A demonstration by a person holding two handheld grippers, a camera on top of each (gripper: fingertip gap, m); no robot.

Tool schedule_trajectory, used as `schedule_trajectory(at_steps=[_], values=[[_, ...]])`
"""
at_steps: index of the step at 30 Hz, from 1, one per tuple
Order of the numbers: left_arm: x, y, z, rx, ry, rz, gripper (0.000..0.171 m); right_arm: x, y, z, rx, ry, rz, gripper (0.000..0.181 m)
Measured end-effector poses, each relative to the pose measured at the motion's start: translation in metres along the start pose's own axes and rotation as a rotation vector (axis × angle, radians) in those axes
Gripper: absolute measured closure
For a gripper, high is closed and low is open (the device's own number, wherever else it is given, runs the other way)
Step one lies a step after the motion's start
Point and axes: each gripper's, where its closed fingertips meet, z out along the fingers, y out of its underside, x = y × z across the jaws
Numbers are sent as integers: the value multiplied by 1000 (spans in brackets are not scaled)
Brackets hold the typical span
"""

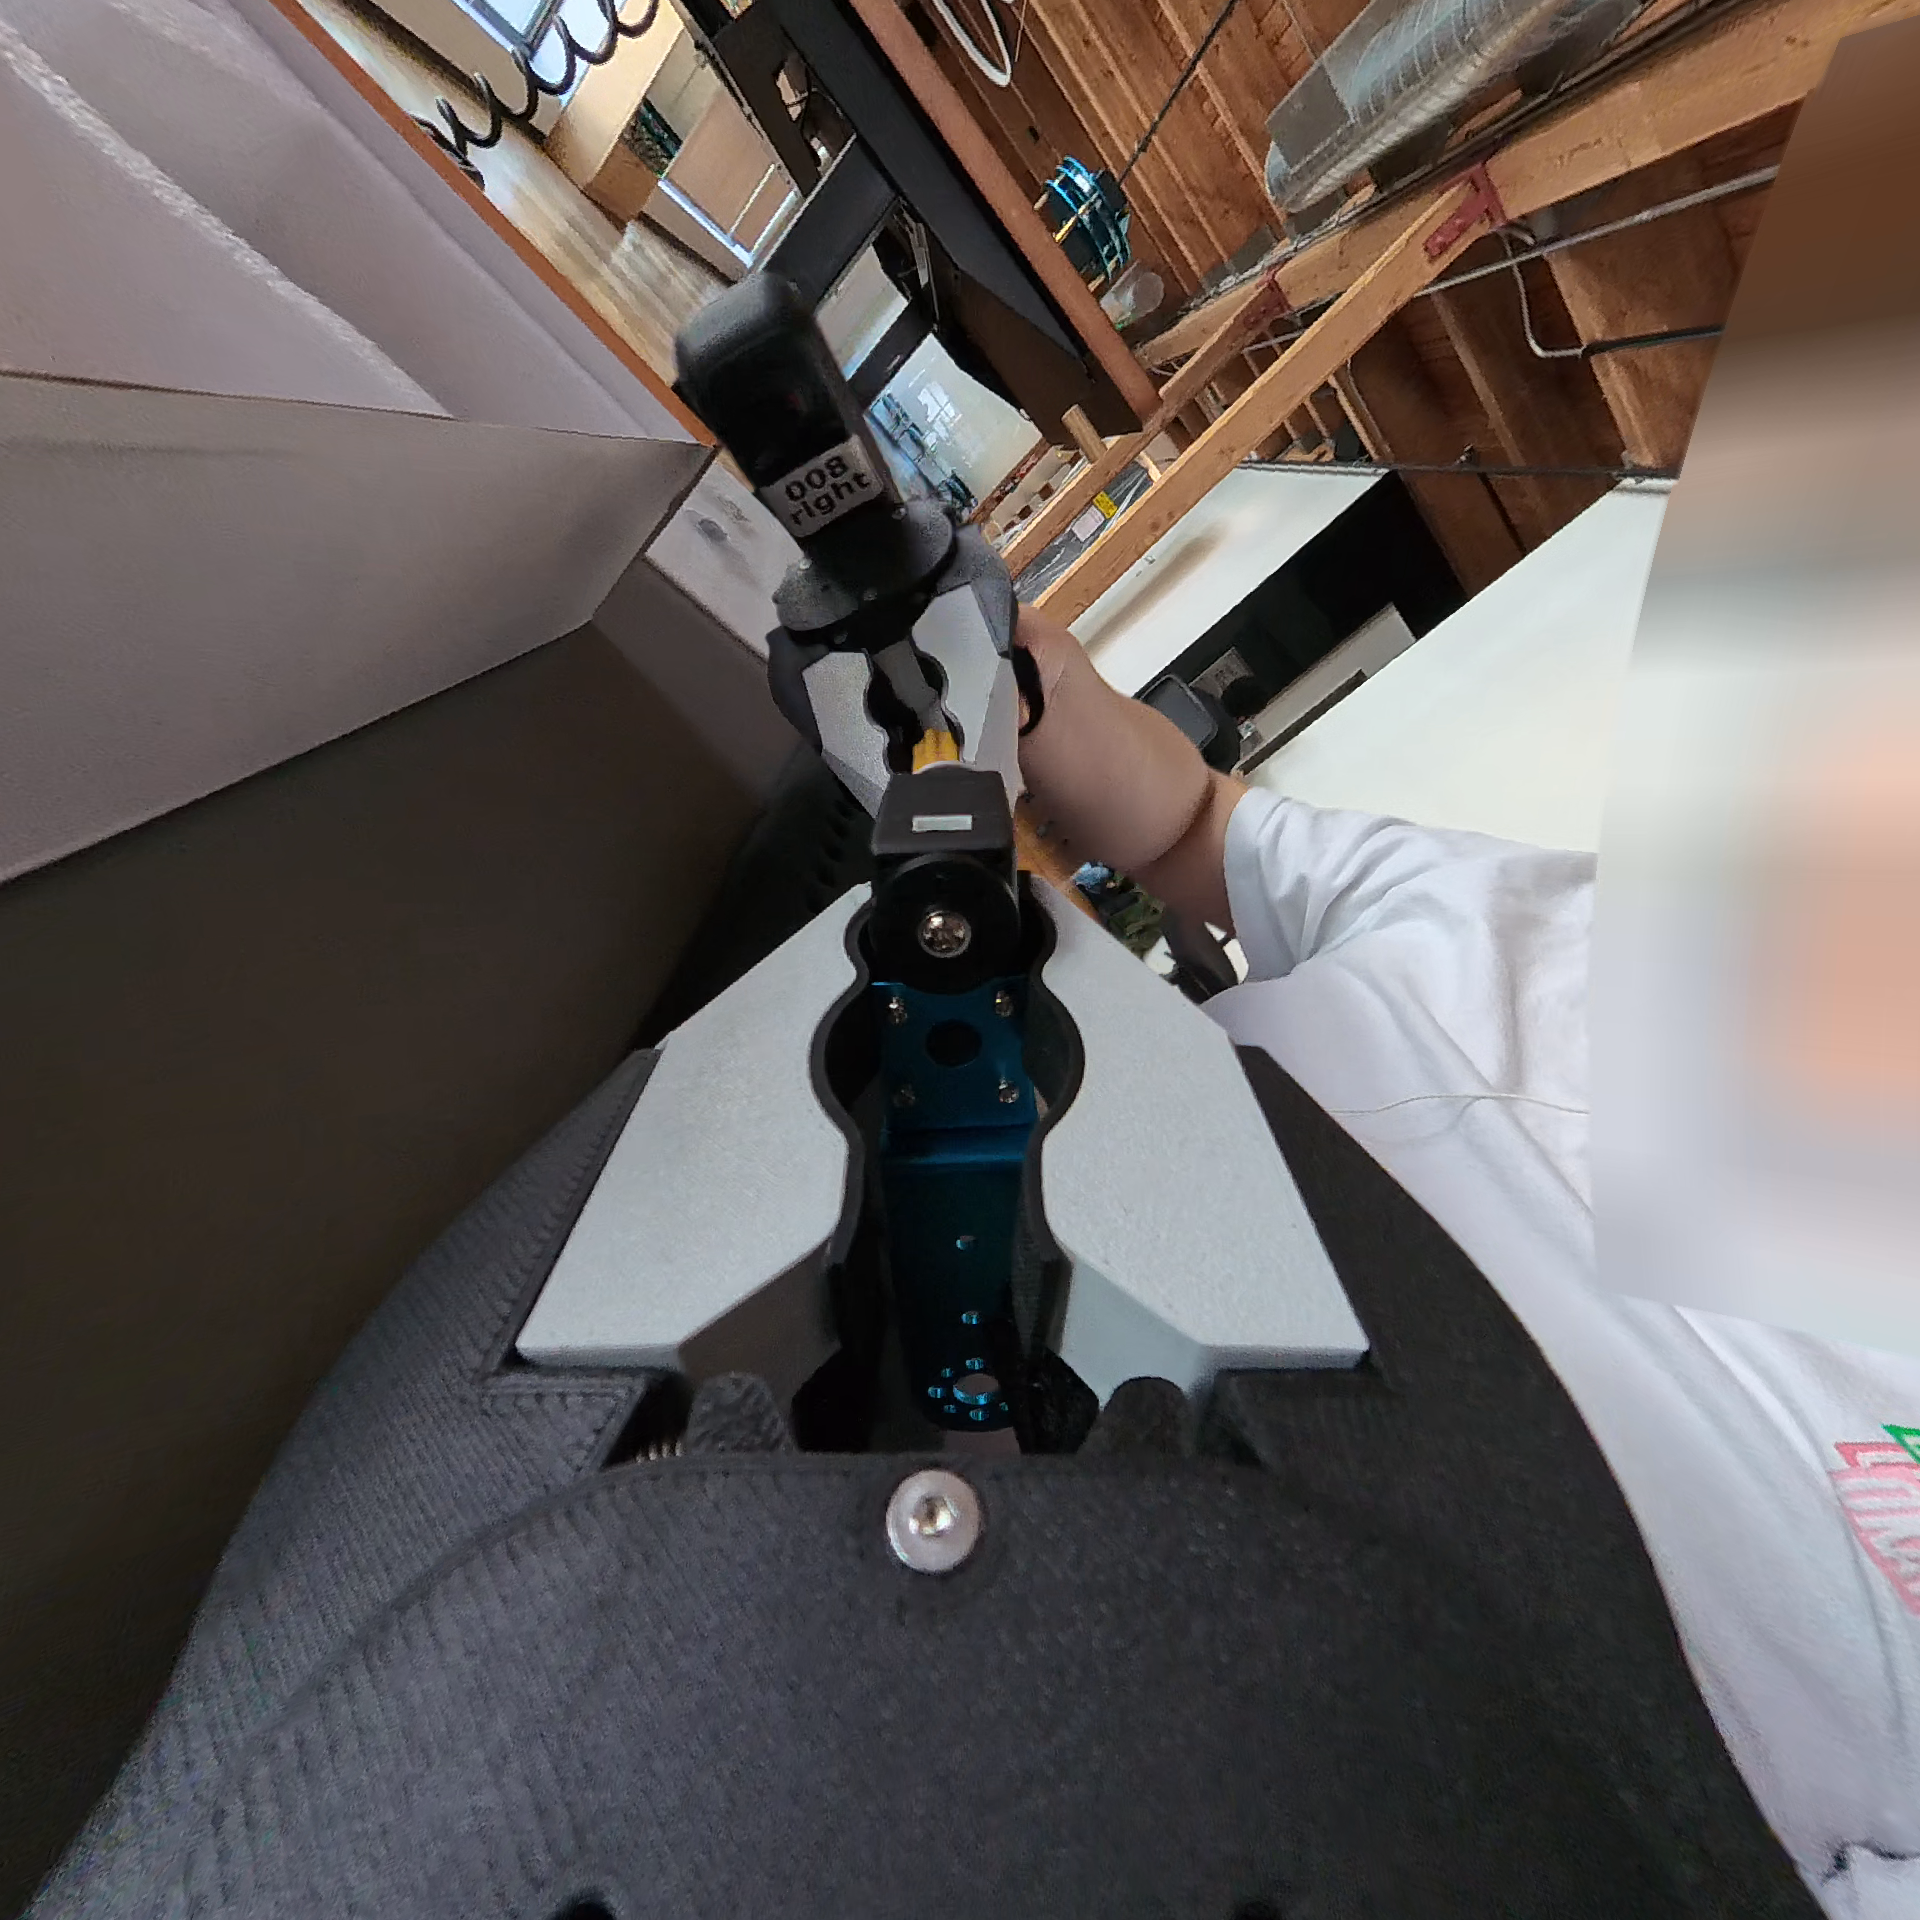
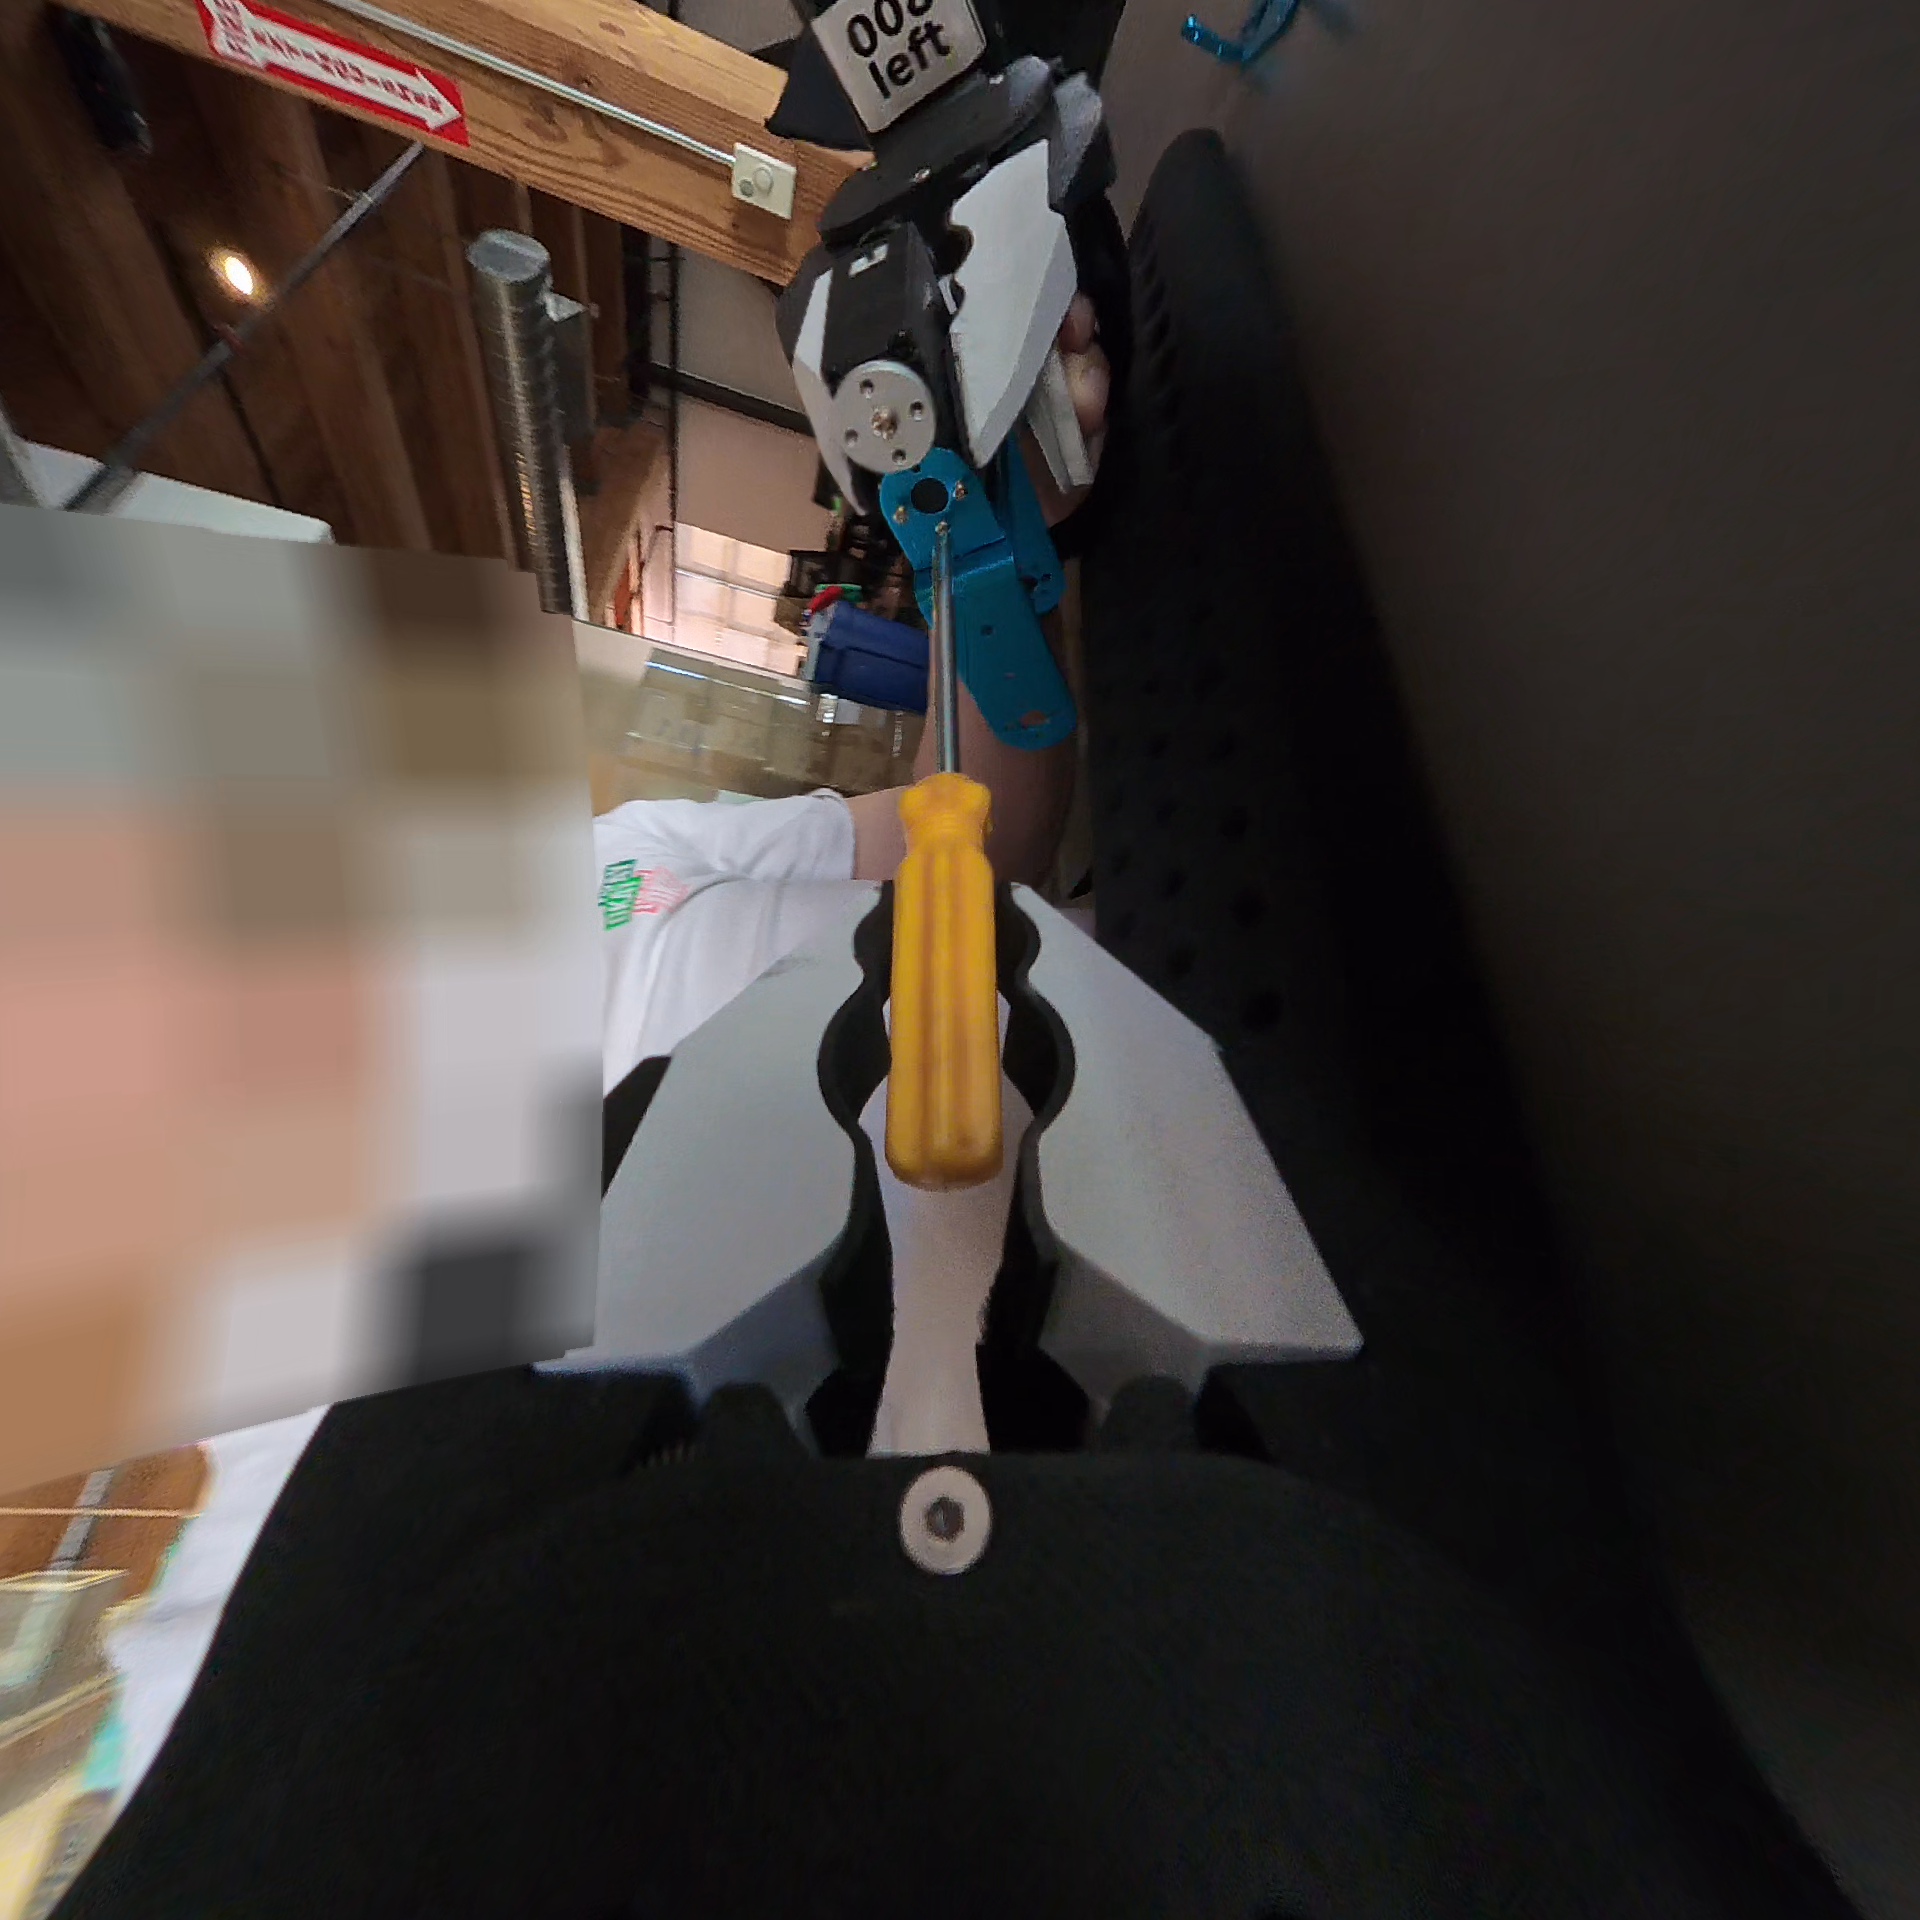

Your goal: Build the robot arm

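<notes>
My left gripper (image 1: 945,935) is shut on a black servo motor (image 1: 940,831) with a blue metal bracket (image 1: 951,1143) running back between its grey pads (image 1: 727,1174). My right gripper (image 2: 945,914) is shut on the yellow handle of a screwdriver (image 2: 943,997). The screwdriver's steel shaft (image 2: 943,665) reaches forward and its tip touches the blue bracket (image 2: 987,623) just below the servo's silver horn (image 2: 883,421). The left gripper also shows in the right wrist view (image 2: 904,426). The right gripper shows ahead in the left wrist view (image 1: 914,717), with the yellow handle (image 1: 932,746) peeking out.
Both tools are held up in the air. Grey panels (image 1: 312,623) stand close on one side and a dark perforated panel (image 2: 1247,727) on the other. A person's hand (image 1: 1101,748) and white sleeve (image 1: 1403,935) are near. Wooden beams (image 1: 1299,343) lie beyond. About 8 cm separates my left fingertips from my right.
</notes>
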Motion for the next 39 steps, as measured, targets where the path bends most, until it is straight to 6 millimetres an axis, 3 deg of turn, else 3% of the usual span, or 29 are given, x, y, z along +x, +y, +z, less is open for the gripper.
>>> schedule_trajectory(at_steps=[3, 5, 11, 14, 19, 35, 39], values=[[-1, 2, 1, -13, -18, 11, 150, 2, 1, -1, -4, -5, 47, 165], [-2, 1, 1, -3, -6, -16, 150, 2, -2, -1, 7, 38, -24, 165], [-2, -8, -6, 49, 43, -93, 150, 1, -15, -1, 15, 321, -561, 165], [-2, -8, -6, 46, 48, -103, 150, 1, -17, -3, -3, 450, -728, 164], [-3, -7, -5, 39, 24, -69, 150, 2, -14, -2, 11, 439, -616, 164], [0, -8, -4, 57, -25, 49, 150, 2, -12, 2, 141, 74, -80, 165], [-3, -11, -5, 75, -6, -17, 150, 1, -14, 1, 151, 101, -164, 165]])
